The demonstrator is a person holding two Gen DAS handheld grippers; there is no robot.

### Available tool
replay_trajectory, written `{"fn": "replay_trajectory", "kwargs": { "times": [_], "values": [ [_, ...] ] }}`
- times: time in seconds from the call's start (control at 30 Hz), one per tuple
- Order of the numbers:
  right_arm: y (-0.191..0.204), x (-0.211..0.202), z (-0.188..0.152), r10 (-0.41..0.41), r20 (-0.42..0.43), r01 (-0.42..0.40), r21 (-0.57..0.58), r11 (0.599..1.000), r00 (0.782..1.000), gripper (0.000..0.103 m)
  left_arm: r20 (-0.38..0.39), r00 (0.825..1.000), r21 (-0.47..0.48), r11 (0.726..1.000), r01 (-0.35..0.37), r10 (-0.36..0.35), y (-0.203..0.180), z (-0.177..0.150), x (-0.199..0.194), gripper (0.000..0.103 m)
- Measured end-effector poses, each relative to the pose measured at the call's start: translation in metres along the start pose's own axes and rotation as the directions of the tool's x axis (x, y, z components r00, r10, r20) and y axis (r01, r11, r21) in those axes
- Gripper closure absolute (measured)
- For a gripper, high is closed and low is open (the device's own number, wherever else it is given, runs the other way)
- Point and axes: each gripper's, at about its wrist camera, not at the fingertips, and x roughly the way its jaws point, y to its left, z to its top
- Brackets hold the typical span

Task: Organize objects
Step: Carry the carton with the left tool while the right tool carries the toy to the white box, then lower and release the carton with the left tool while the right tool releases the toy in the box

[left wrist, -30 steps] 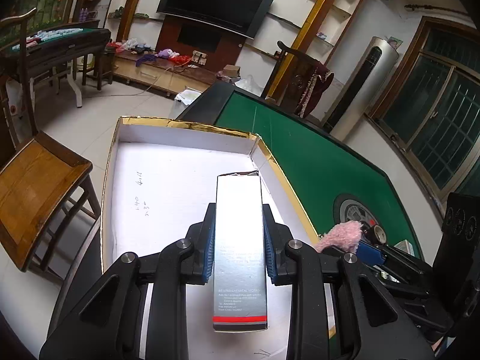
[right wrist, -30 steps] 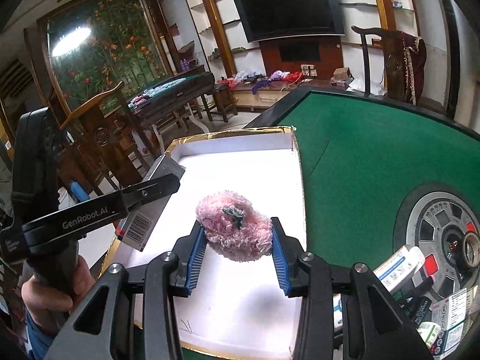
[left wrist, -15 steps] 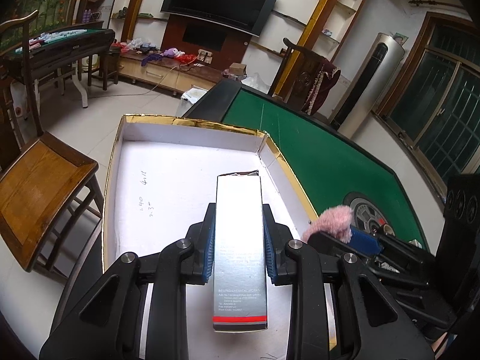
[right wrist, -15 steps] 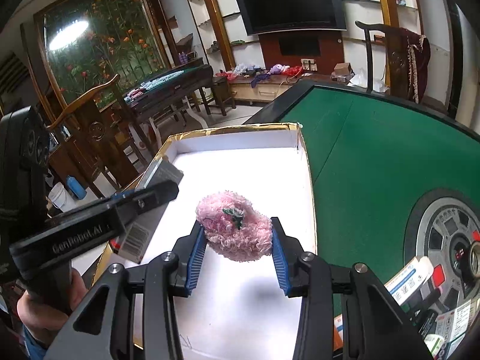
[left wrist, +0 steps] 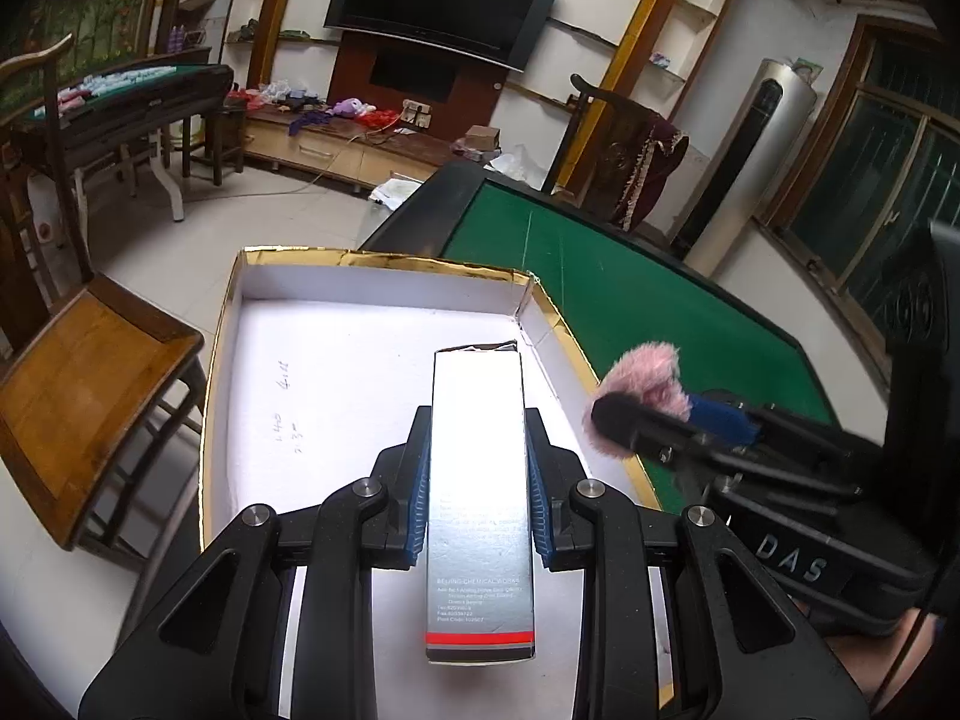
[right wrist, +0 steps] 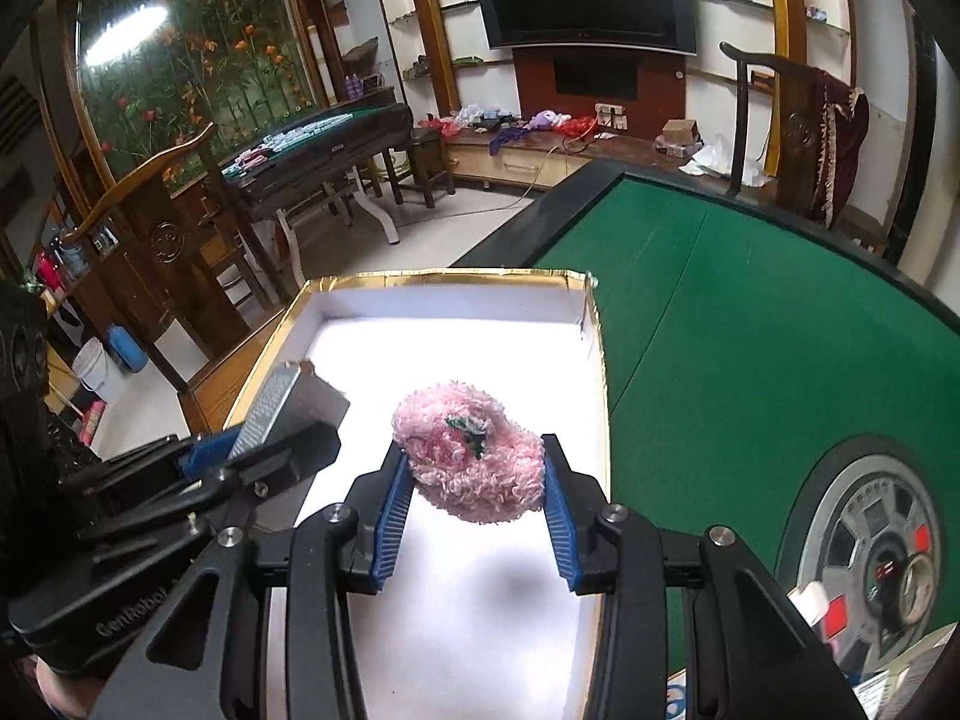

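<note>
I keep the left gripper [left wrist: 478,474] clamped on a long silver carton [left wrist: 478,480], held above the white tray [left wrist: 372,324] with the gold rim. My right gripper [right wrist: 474,498] is closed on a pink fluffy toy [right wrist: 471,462], also over the tray. It seems that neither object touches the tray floor. The tray lies at the edge of the green table [right wrist: 750,330].

- The left gripper [left wrist: 478,480] was black, with ribbed blue pads [left wrist: 418,501] inside its two fingers and round silver screws on the linkage arms.
- The right gripper [right wrist: 477,510] had the same black frame, blue ribbed pads [right wrist: 393,525] and silver screws.
- White lettering reading "GenRobot" and "DAS" marked the black housings.
</note>
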Motion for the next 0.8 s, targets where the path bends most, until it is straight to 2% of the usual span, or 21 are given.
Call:
{"fn": "replay_trajectory", "kwargs": {
  "times": [0.2,0.33,0.43,0.5,0.57,0.67,0.8],
  "values": [
    [-0.008,-0.001,0.014,-0.012,-0.002,0.012,0.035,0.999,1.000,0.062,-0.024,0.995,0.034,0.995,-0.094,0.095,-0.004,0.020,0.003,0.076],
    [-0.011,0.008,0.028,-0.015,-0.010,0.016,0.051,0.999,1.000,0.062,-0.083,0.987,-0.001,0.990,-0.141,0.141,-0.001,0.044,0.026,0.076],
    [-0.015,0.021,0.040,-0.030,-0.021,0.031,0.067,0.997,0.999,0.062,-0.125,0.983,-0.037,0.989,-0.141,0.136,0.001,0.055,0.047,0.076],
    [-0.024,0.032,0.046,-0.016,-0.034,0.019,0.107,0.994,0.999,0.062,-0.143,0.979,-0.065,0.986,-0.154,0.144,0.008,0.057,0.061,0.076],
    [-0.032,0.043,0.049,0.010,-0.045,-0.004,0.145,0.989,0.999,0.062,-0.132,0.971,-0.074,0.975,-0.209,0.198,0.015,0.055,0.068,0.076],
    [-0.042,0.063,0.055,0.037,-0.063,-0.023,0.204,0.979,0.997,0.062,-0.132,0.977,-0.106,0.978,-0.180,0.165,0.023,0.052,0.079,0.076],
    [-0.047,0.088,0.060,0.075,-0.097,-0.048,0.257,0.965,0.992,0.062,-0.136,0.972,-0.058,0.978,-0.199,0.190,0.020,0.044,0.093,0.076]
  ]
}}
